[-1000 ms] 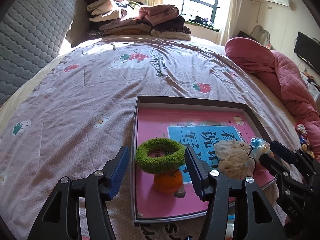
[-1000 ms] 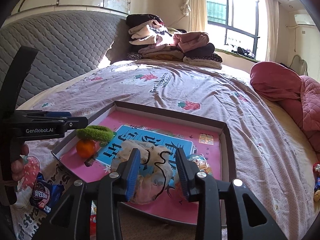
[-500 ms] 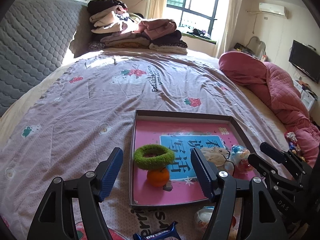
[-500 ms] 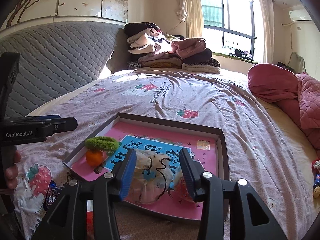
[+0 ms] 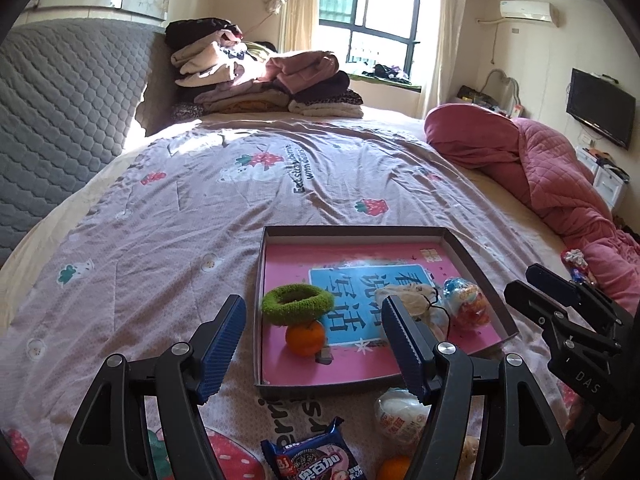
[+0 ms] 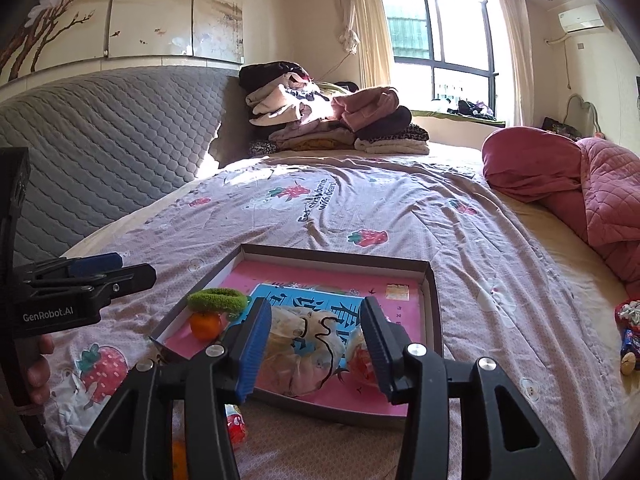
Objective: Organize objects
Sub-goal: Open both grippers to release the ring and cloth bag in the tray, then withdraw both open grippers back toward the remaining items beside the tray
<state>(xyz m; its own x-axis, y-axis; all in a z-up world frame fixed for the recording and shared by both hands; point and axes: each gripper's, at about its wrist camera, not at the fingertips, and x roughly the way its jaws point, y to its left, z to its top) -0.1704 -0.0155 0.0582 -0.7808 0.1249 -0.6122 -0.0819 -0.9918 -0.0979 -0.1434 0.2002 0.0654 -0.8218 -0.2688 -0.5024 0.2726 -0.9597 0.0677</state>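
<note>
A shallow box (image 5: 352, 233) with a pink bottom lies on the bed. In it are a green fuzzy ring (image 5: 297, 304) resting on an orange (image 5: 305, 337), a pale cloth pouch (image 5: 408, 294) and a wrapped candy ball (image 5: 466, 300). My left gripper (image 5: 312, 340) is open and empty, above the box's near edge. My right gripper (image 6: 314, 344) is open and empty, above the pouch (image 6: 304, 340) in the box (image 6: 434, 300). Before the box lie a blue snack packet (image 5: 316, 458), a white egg toy (image 5: 400, 416) and another orange (image 5: 394, 468).
A pile of folded clothes (image 5: 260, 76) sits at the head of the bed by the grey headboard (image 5: 60, 120). A pink quilt (image 5: 540, 168) lies along the right side. Small snacks (image 6: 630, 332) lie at the right edge of the bed.
Both grippers have pulled back and up from the box, and both stay open. The snack packet, egg toy and second orange have come into the left wrist view.
</note>
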